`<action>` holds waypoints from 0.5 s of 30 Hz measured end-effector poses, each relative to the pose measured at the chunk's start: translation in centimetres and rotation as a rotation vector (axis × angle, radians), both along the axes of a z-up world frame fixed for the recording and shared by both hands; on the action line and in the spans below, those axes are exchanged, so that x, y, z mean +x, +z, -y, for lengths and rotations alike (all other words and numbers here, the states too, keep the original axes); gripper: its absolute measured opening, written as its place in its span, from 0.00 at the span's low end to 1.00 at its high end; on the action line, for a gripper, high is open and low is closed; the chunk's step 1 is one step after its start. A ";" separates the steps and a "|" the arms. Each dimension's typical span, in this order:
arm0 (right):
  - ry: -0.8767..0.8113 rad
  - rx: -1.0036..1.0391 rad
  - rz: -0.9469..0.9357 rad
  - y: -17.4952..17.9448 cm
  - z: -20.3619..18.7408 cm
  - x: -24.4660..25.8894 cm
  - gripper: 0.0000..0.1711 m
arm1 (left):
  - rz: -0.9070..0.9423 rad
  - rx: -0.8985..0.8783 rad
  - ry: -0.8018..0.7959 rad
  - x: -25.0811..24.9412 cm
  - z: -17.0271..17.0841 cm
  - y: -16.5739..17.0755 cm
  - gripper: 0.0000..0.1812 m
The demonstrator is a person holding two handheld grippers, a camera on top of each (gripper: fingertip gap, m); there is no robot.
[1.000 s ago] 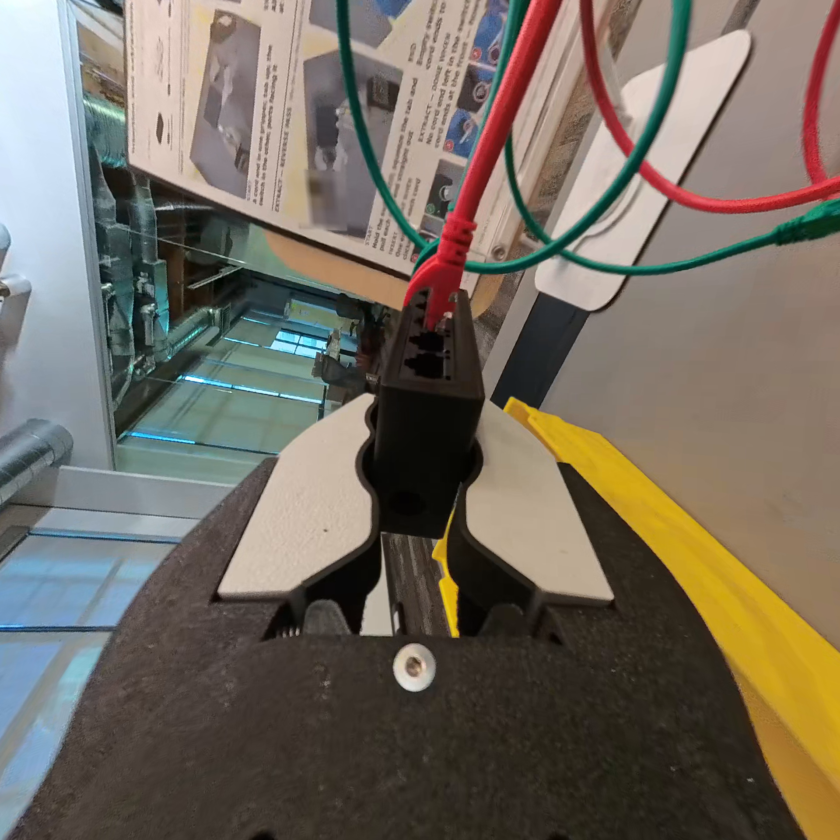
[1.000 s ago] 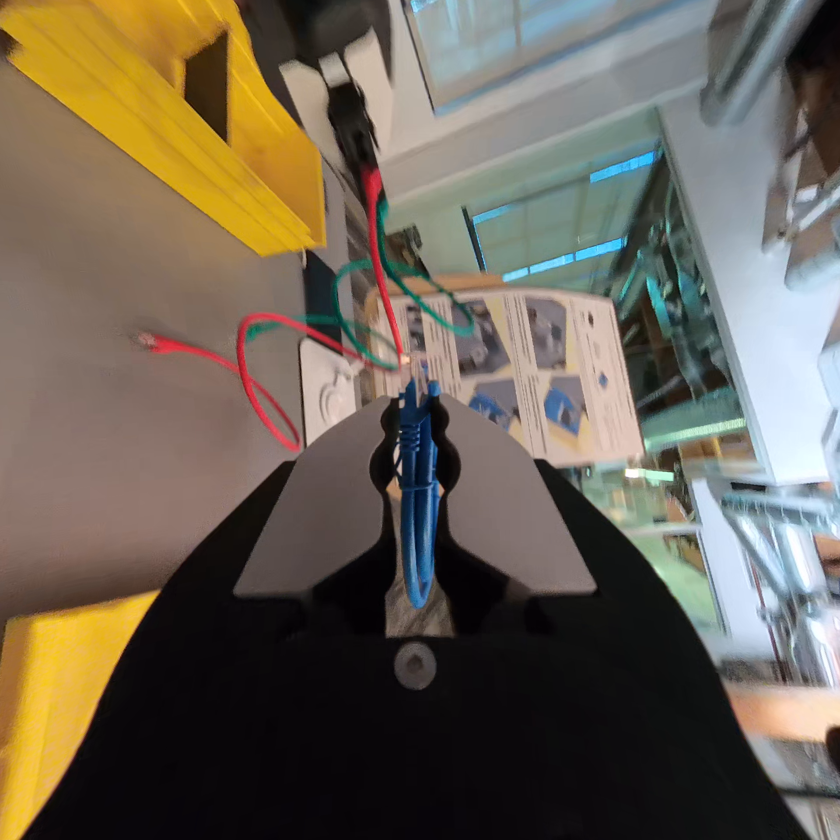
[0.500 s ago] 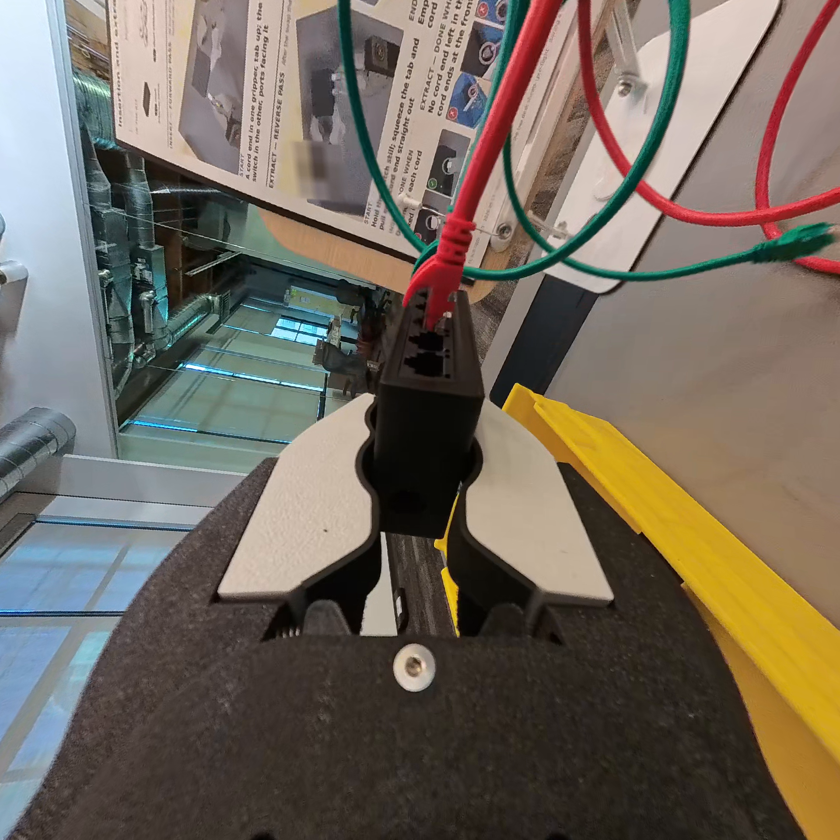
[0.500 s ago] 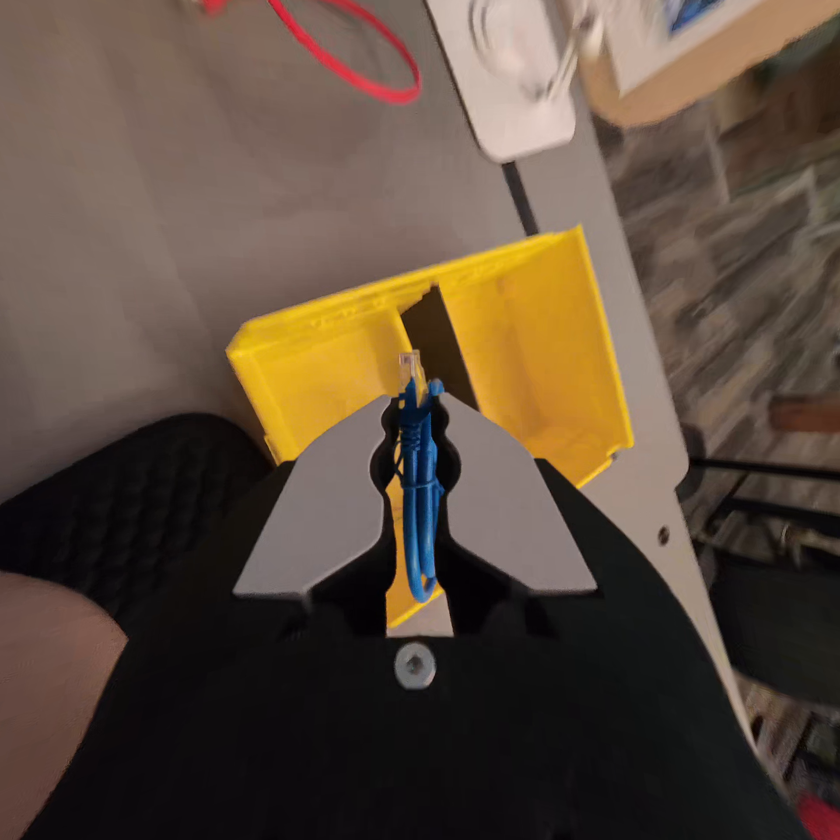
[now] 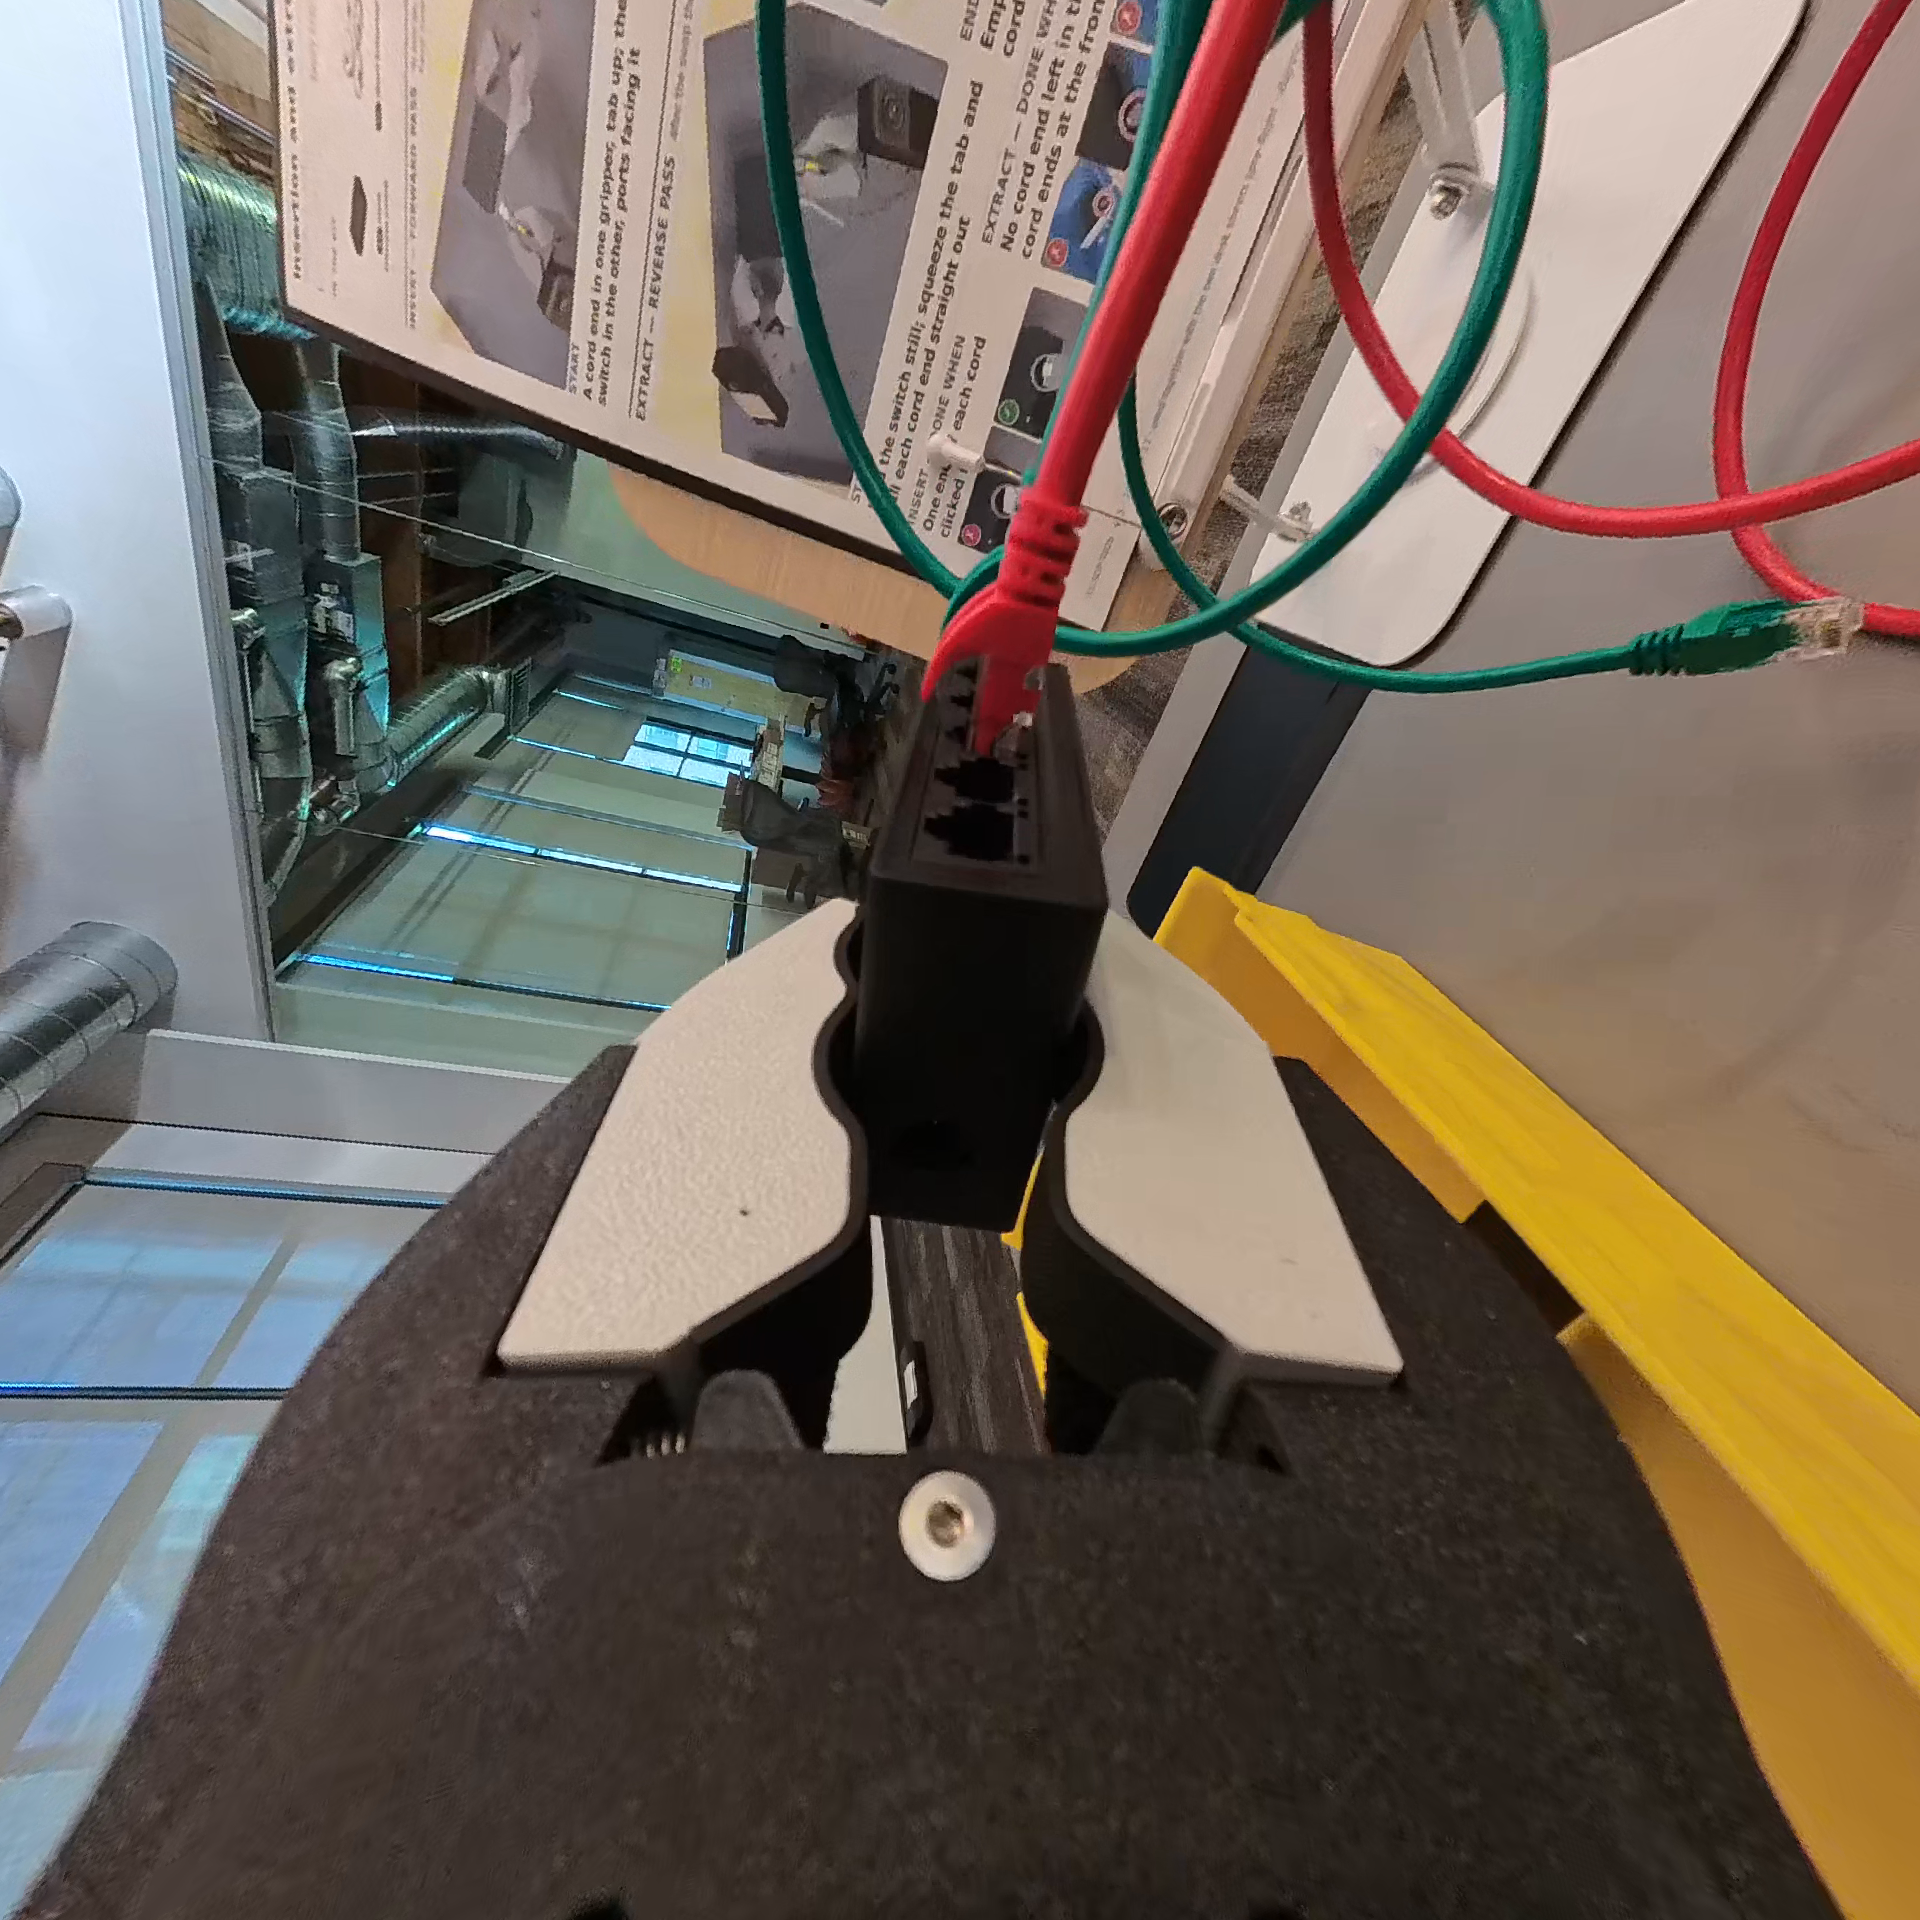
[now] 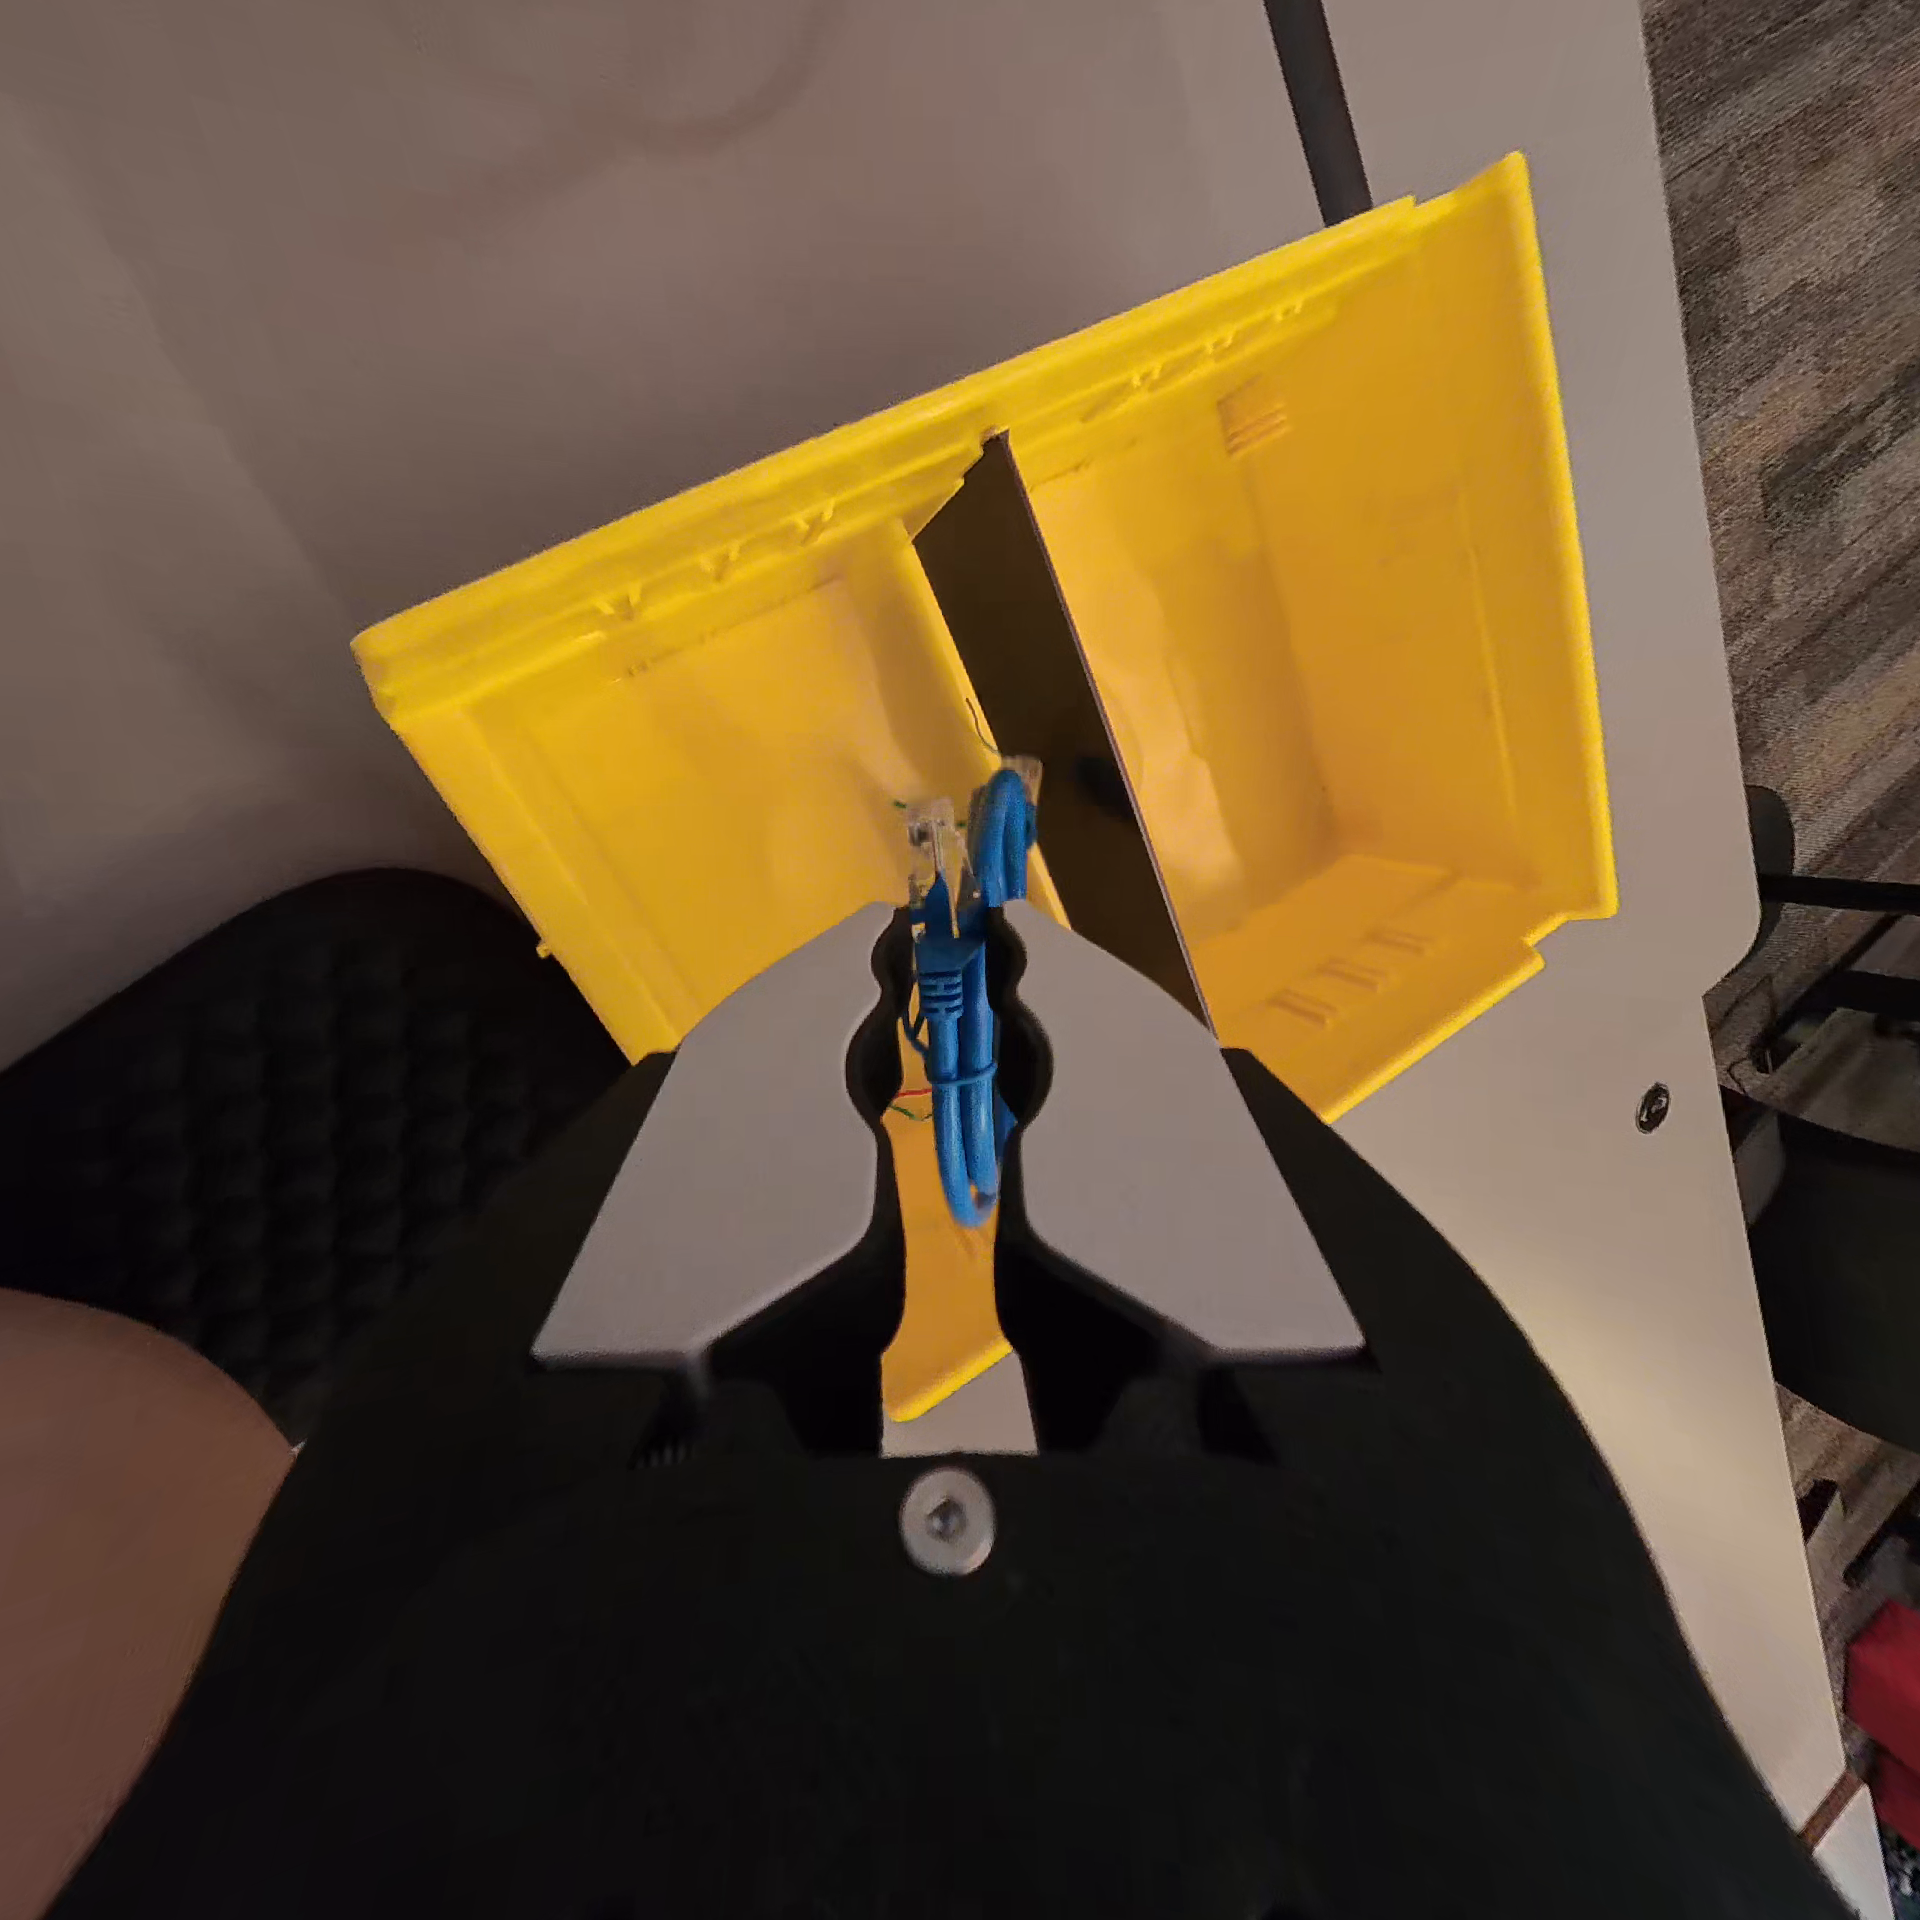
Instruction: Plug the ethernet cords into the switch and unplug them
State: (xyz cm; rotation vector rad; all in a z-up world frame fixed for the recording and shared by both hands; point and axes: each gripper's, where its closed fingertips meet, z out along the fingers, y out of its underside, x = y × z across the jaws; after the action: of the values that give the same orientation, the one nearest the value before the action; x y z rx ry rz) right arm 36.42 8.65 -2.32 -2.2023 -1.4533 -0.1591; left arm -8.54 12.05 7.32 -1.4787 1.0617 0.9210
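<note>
Left tongs (image 5: pixel 971 1049) clamp black switch (image 5: pixel 982 935); red cord (image 5: pixel 1023 582) plugged in, nearer ports empty. Right tongs (image 6: pixel 951 935) pinch folded blue cord (image 6: pixel 961 1039) above yellow bin (image 6: pixel 1039 675). Blue unplugged; red remains.

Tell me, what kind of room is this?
Probably a big office or lab workspace set up for cable practice. A grey table holds a yellow bin, an instruction poster stands behind it, and bare ducts run overhead.
</note>
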 end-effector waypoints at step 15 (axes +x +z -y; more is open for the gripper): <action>-0.094 -0.128 0.085 -2.9 -0.7 0.6 0.08 | 0.000 0.009 -0.003 0.0 0.5 0.6 0.17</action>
State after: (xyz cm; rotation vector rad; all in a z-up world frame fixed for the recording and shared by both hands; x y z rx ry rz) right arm 37.03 9.32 -5.20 -2.3952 -1.4420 -0.1993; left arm -8.54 11.55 7.90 -1.4692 1.0577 0.9224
